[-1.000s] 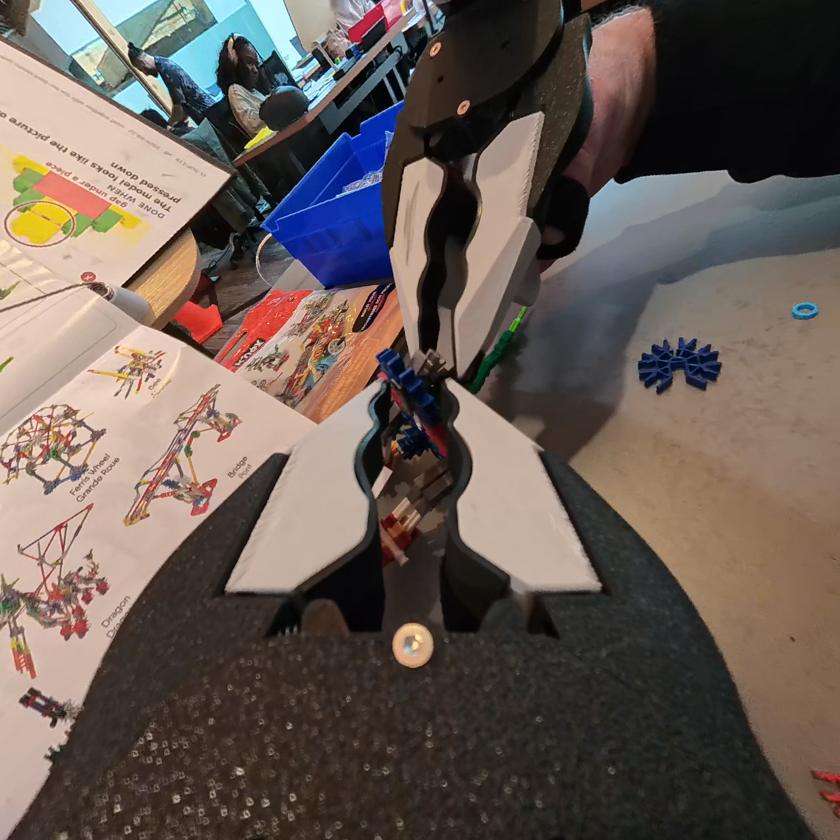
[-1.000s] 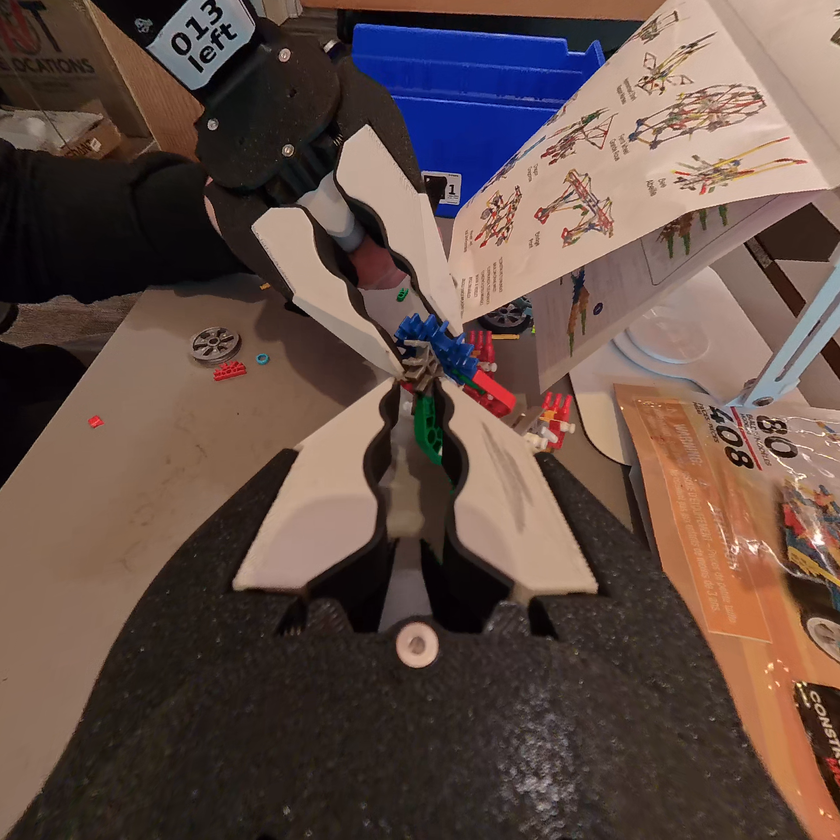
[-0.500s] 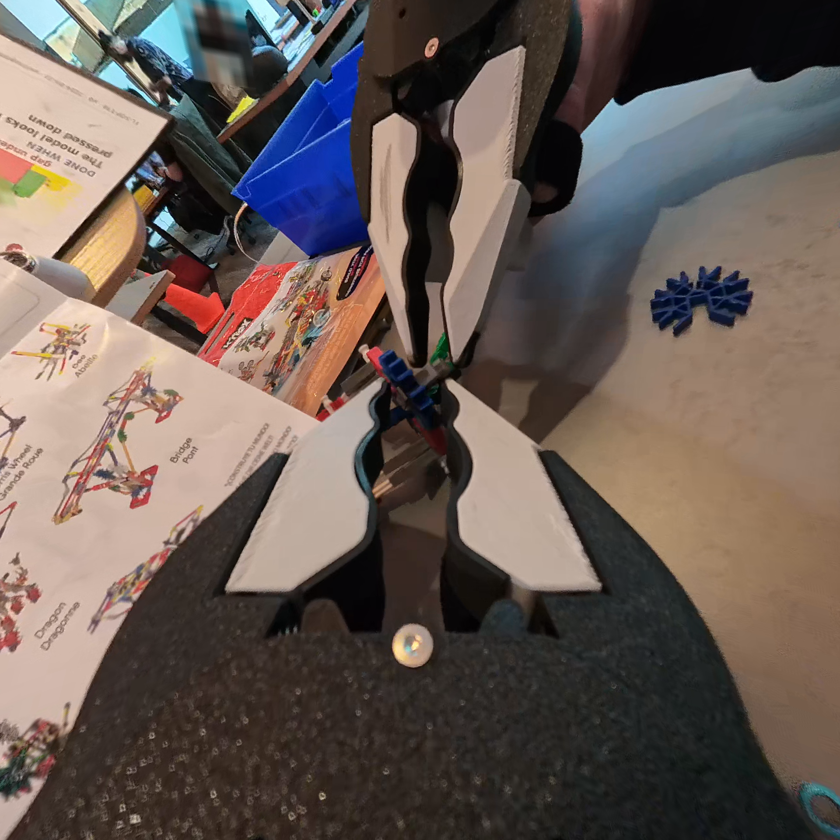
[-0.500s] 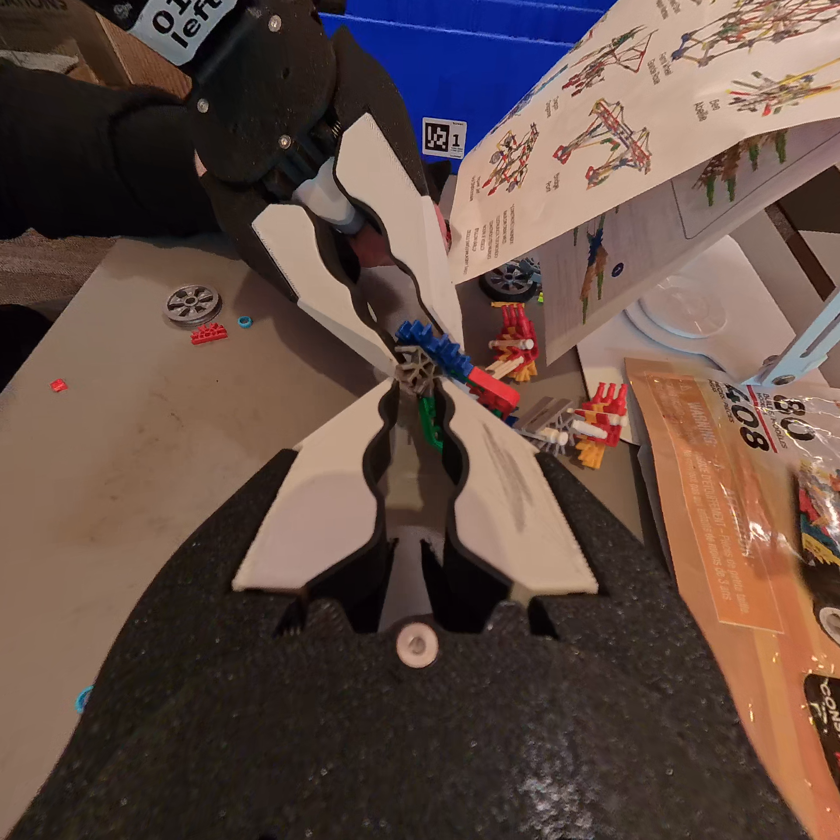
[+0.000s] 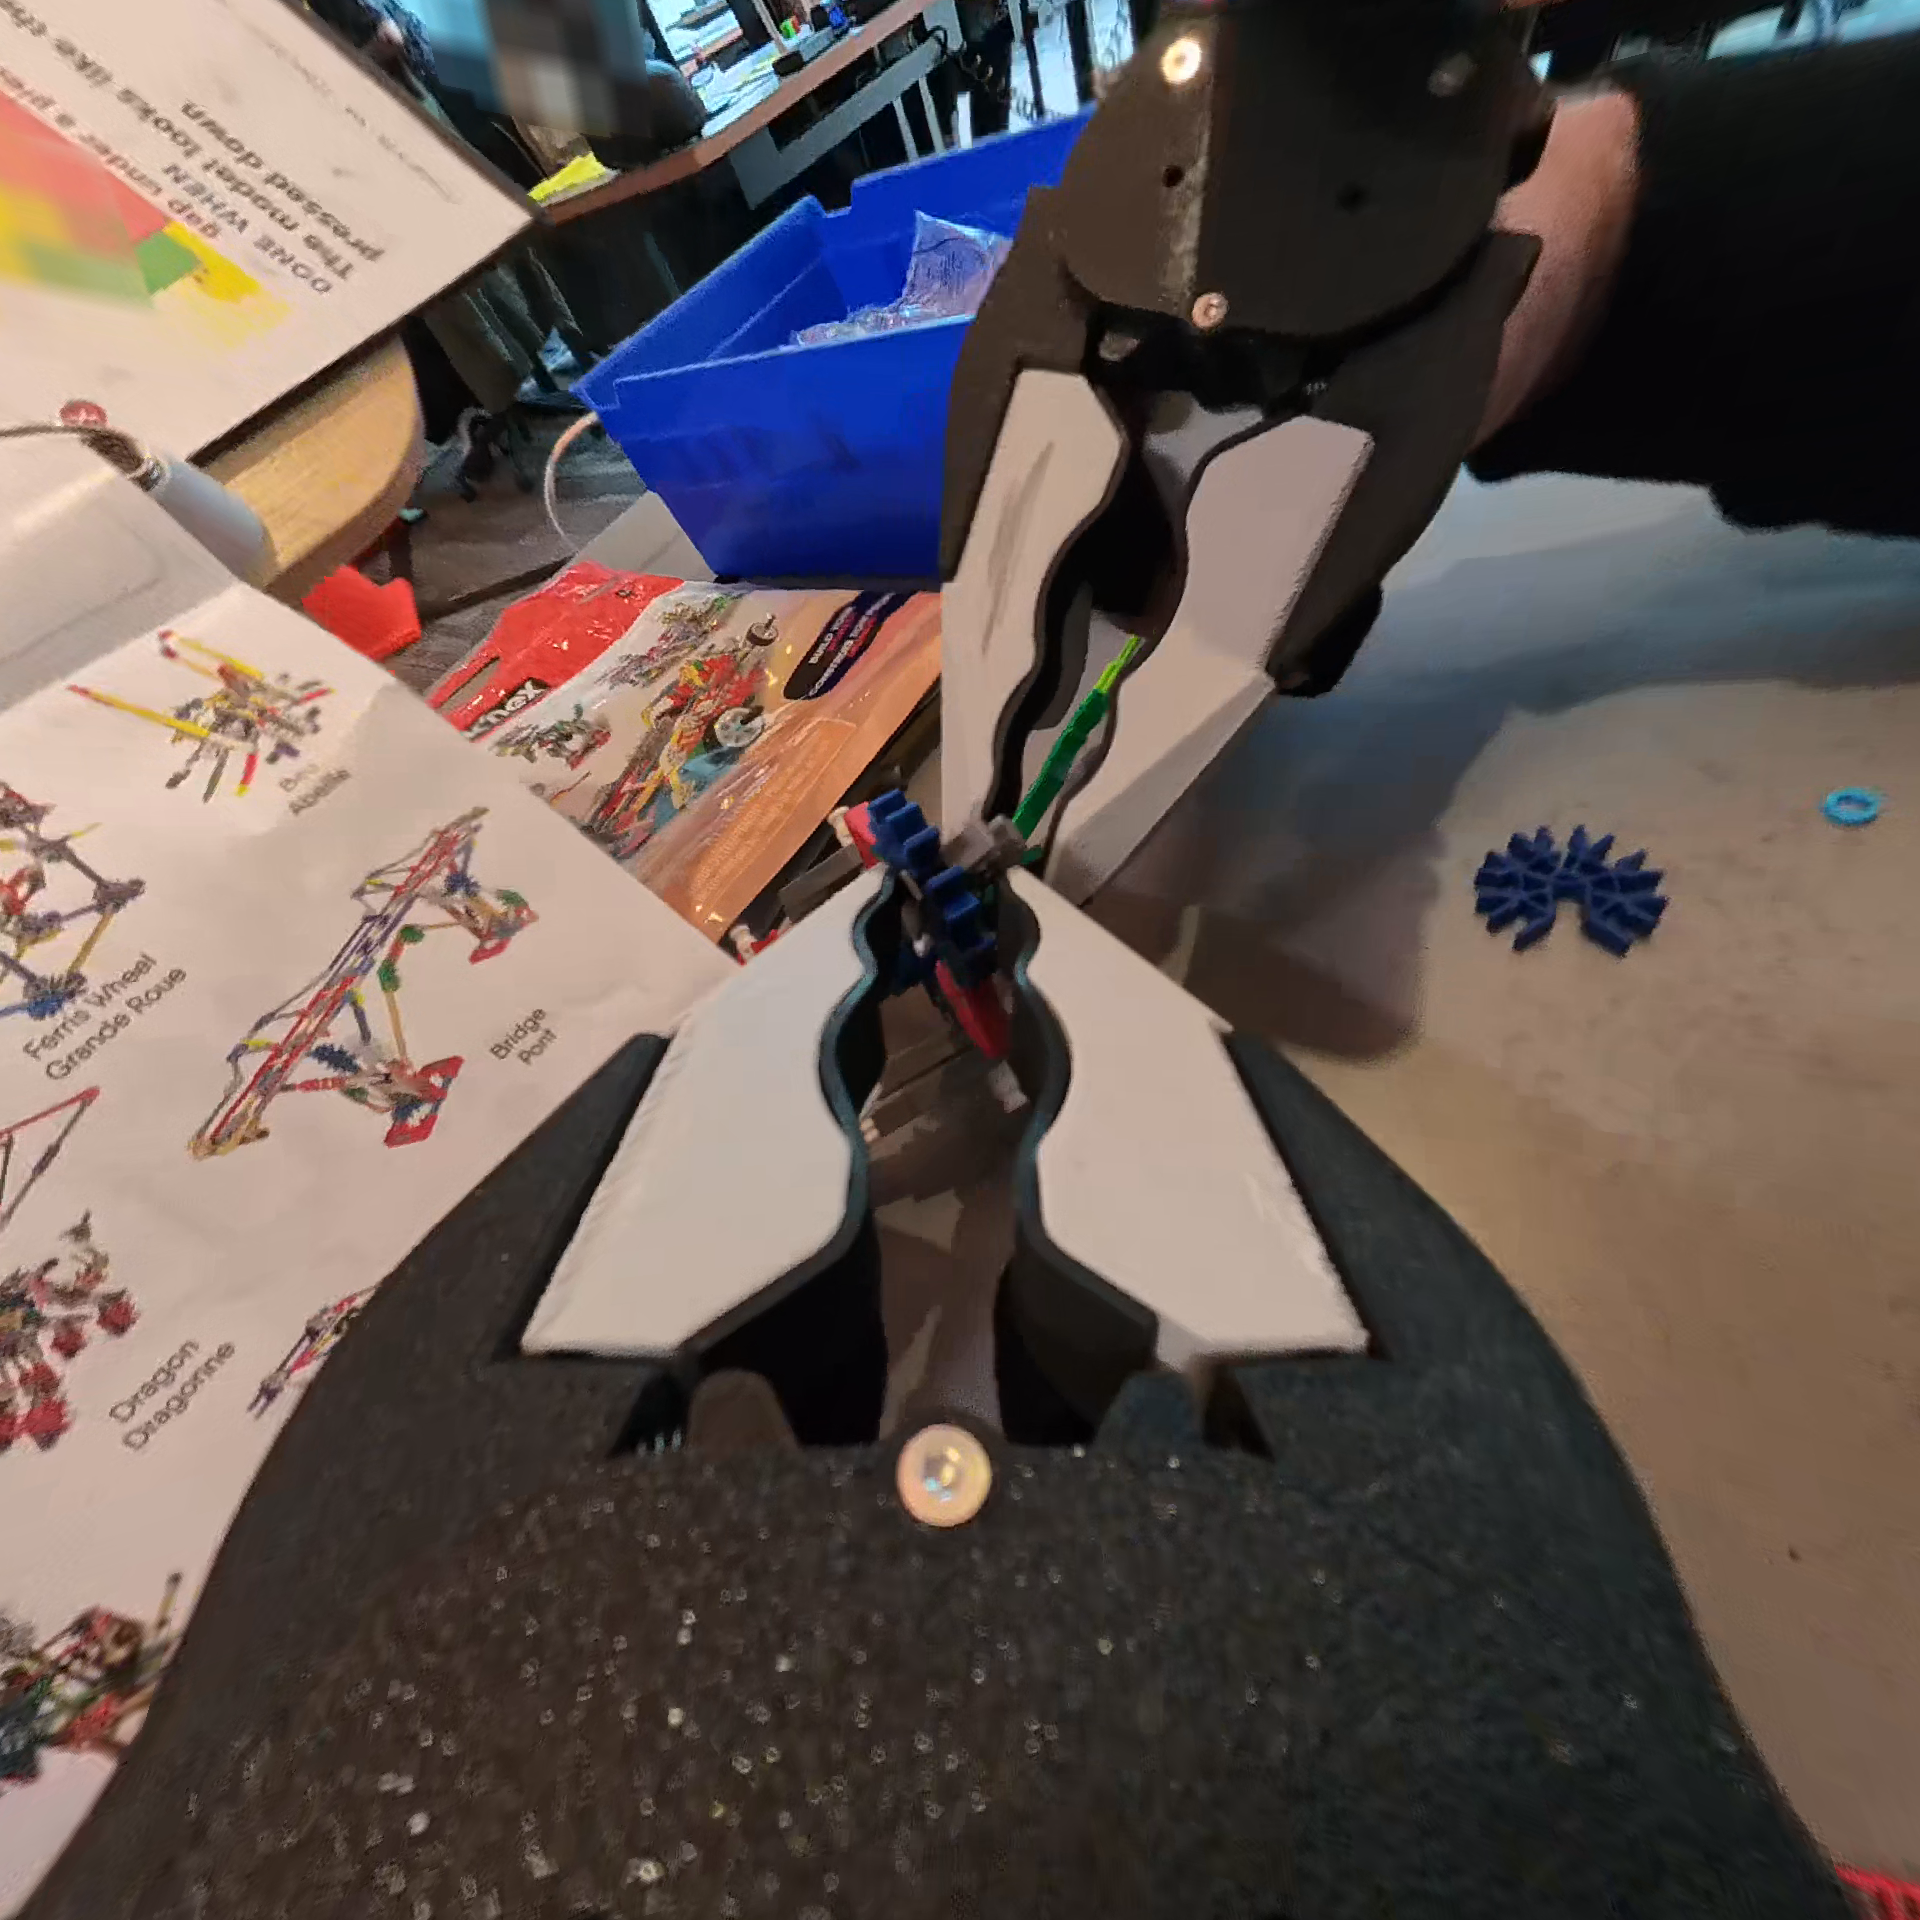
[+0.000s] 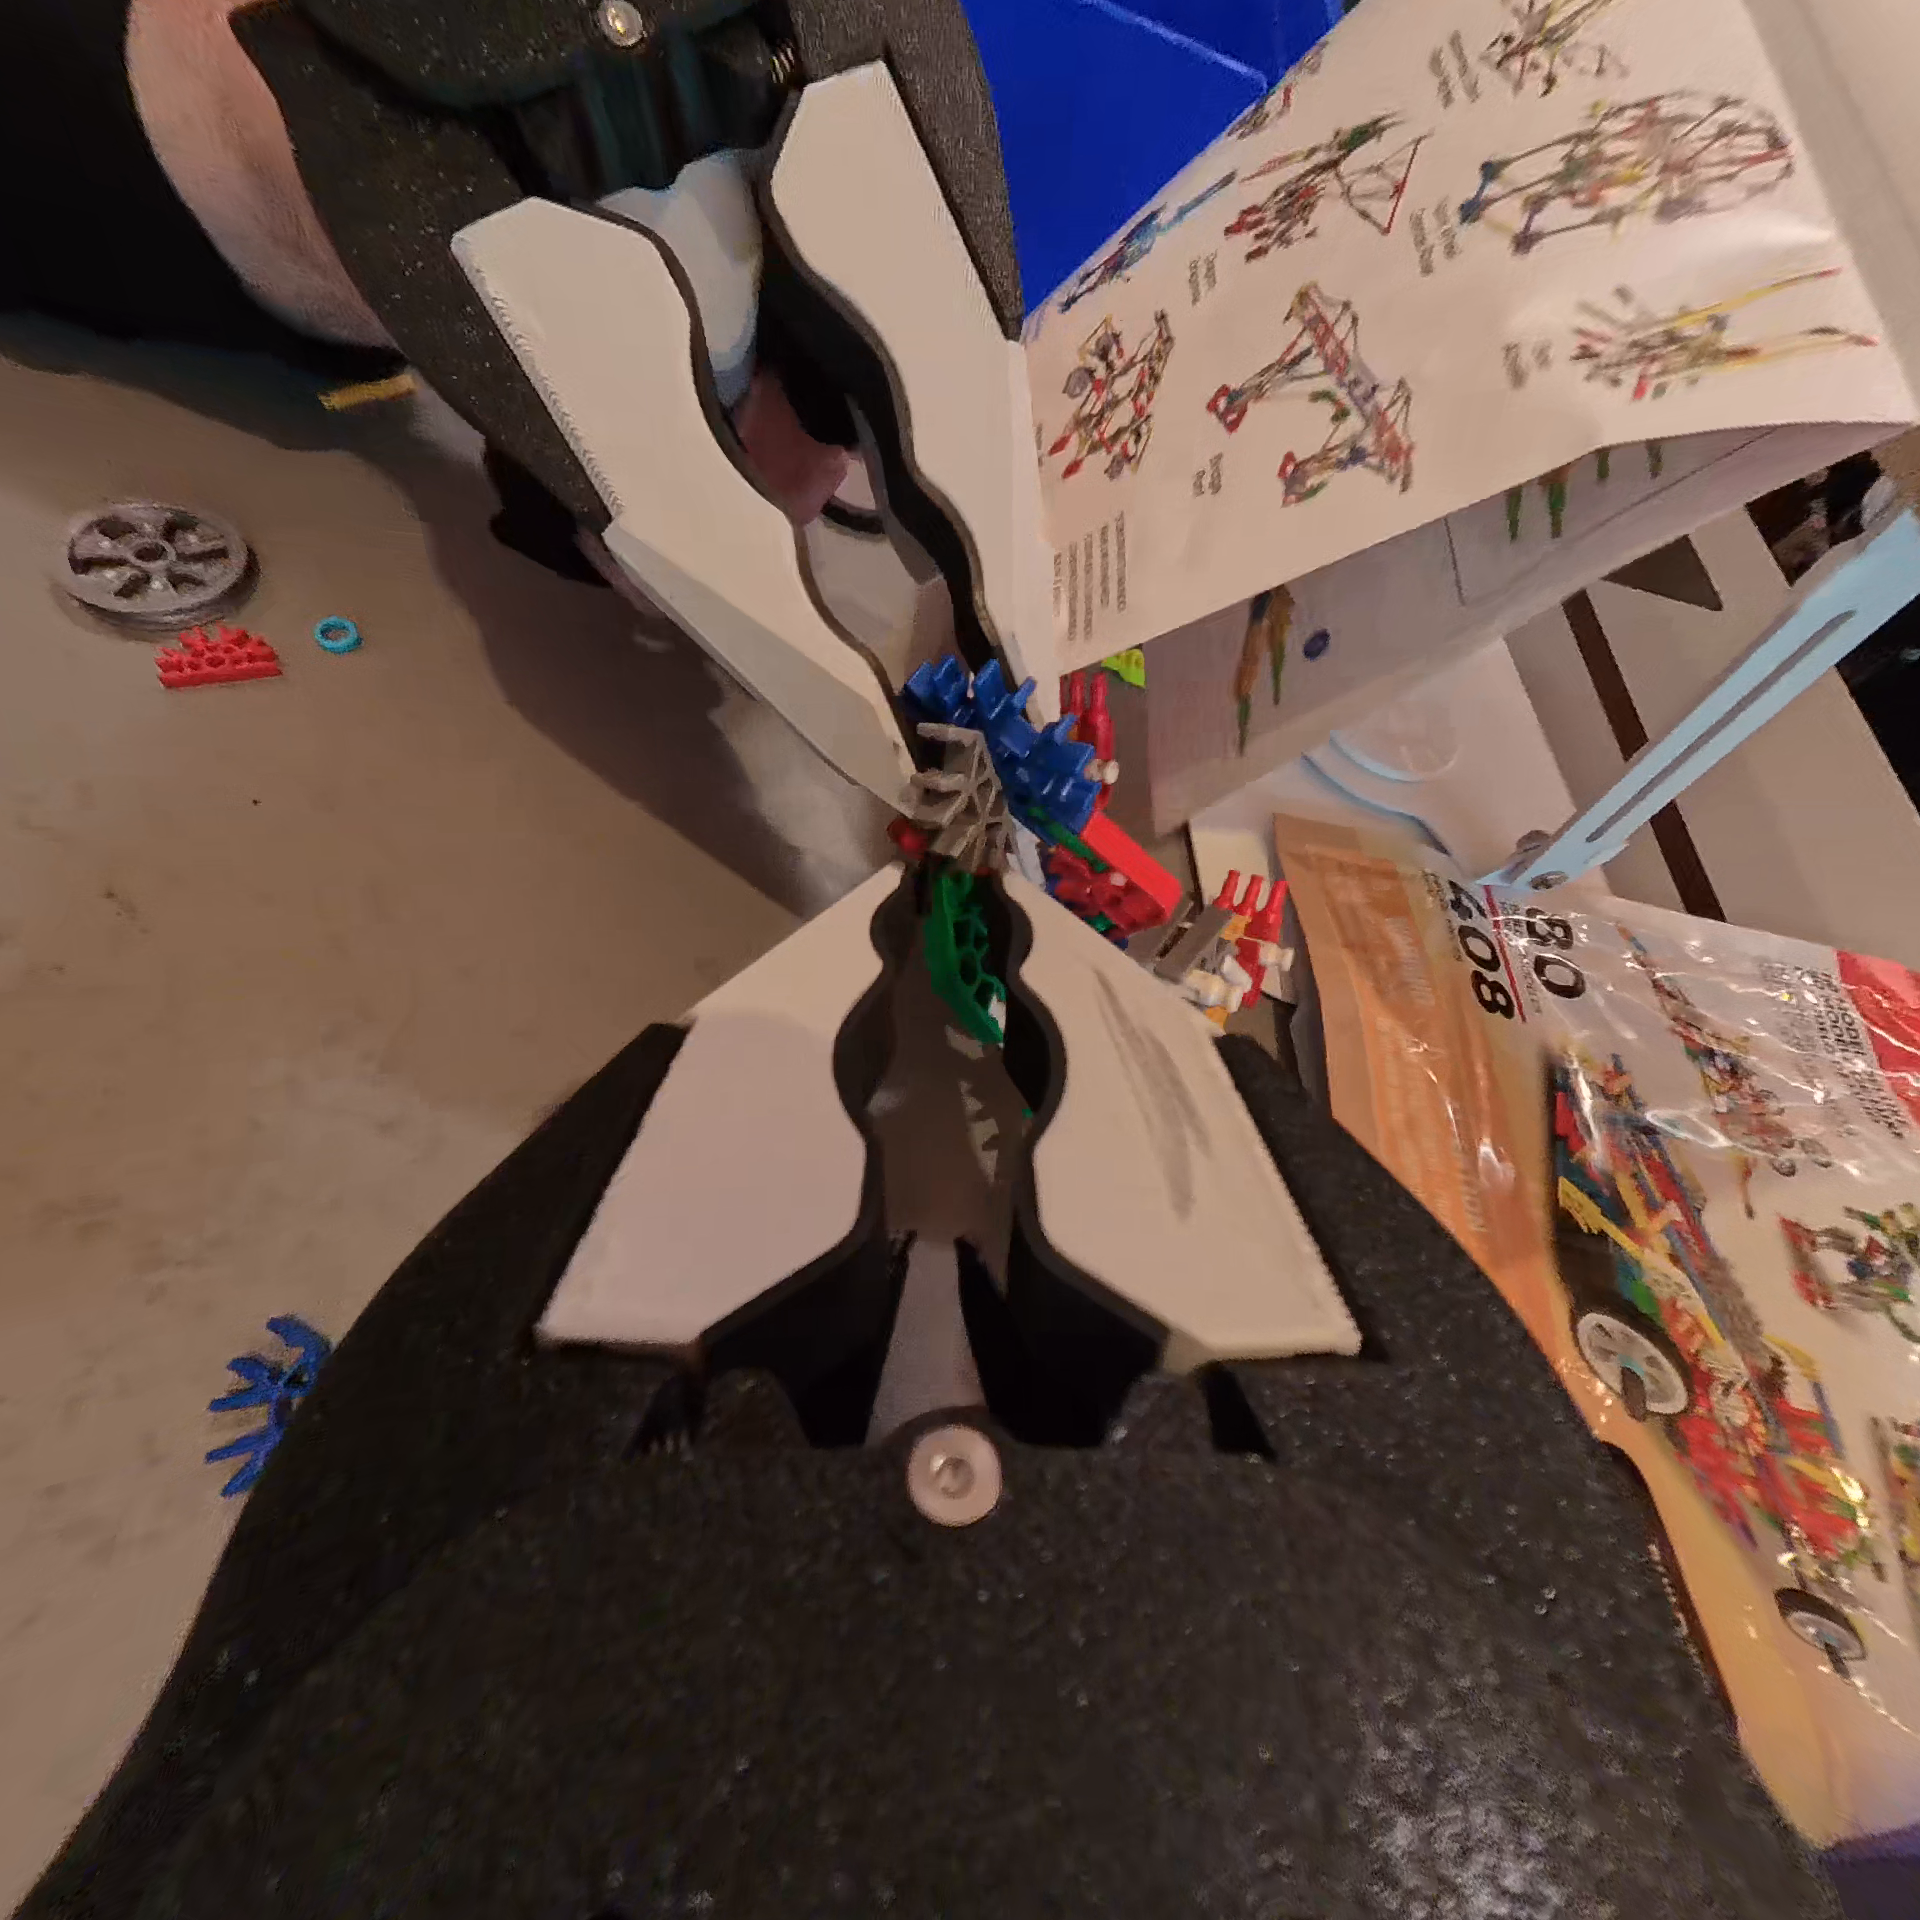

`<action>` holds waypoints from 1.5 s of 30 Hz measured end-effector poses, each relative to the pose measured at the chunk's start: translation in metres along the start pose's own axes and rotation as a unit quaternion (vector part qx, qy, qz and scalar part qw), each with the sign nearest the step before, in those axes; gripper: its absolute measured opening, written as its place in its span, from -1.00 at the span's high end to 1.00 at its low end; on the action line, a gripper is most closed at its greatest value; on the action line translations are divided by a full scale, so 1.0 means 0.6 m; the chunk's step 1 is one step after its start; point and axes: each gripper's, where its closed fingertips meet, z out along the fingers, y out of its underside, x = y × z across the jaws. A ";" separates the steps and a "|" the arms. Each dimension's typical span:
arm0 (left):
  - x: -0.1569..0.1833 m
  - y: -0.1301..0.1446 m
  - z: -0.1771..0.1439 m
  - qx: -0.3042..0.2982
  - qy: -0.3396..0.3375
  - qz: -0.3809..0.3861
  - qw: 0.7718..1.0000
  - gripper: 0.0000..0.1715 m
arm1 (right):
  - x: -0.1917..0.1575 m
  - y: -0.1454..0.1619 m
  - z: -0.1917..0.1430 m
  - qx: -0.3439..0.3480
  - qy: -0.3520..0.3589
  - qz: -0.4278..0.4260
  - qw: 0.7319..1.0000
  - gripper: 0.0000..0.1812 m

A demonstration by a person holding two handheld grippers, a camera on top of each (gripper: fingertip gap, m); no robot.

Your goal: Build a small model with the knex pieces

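Observation:
My left gripper [image 5: 948,883] is shut on a blue snowflake connector [image 5: 940,894] with a red piece [image 5: 971,1003] attached behind it. My right gripper [image 6: 961,875] is shut on a green piece [image 6: 961,940] that ends in a grey connector [image 6: 956,795]. The two grippers meet tip to tip above the tan table [image 5: 1558,1195]. The grey connector touches the blue connector [image 6: 1003,722]. The right gripper [image 5: 1018,847] comes down from the top of the left wrist view. The left gripper [image 6: 956,722] comes down from the top of the right wrist view.
A blue bin [image 5: 790,436] stands behind. A printed model sheet [image 5: 312,935] and a toy packaging bag [image 6: 1662,1247] lie beside the grippers. A loose blue connector [image 5: 1569,888], a light-blue ring [image 5: 1844,805], a grey wheel [image 6: 156,566], a red connector [image 6: 218,660] and a pile of pieces [image 6: 1236,935] lie on the table. The tips of both grippers are at nearly the same place. From either gripper's tips it is about 20 cm to the grey wheel [image 6: 156,566].
Both grippers stay shut on their pieces and tip to tip. The right gripper has tilted, its body now leaning right in the left wrist view. Both cameras have shifted slightly.

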 end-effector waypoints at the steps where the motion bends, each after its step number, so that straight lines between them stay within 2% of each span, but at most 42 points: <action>1: 0.000 -0.005 -0.002 0.010 0.005 -0.008 1.000 0.83 | 0.000 -0.005 -0.004 0.009 -0.007 0.016 1.000 0.87; 6: 0.003 -0.016 -0.010 0.021 -0.003 0.028 0.999 0.70 | 0.003 -0.015 -0.014 0.031 -0.018 0.045 0.998 0.89; 11: -0.003 -0.021 -0.012 0.025 -0.028 0.058 0.998 0.79 | -0.001 -0.028 -0.019 0.047 -0.027 0.051 0.997 0.90; 21: -0.001 -0.029 -0.025 0.029 -0.022 0.076 0.996 0.75 | -0.009 -0.041 -0.024 0.064 -0.047 0.065 0.995 0.92; 29: -0.003 -0.033 -0.024 0.034 -0.043 0.102 0.993 0.76 | -0.009 -0.045 -0.024 0.074 -0.046 0.069 0.994 0.91; 45: -0.006 -0.042 -0.025 0.052 -0.043 0.078 0.995 0.81 | -0.002 -0.065 -0.041 0.100 -0.017 0.027 0.994 0.88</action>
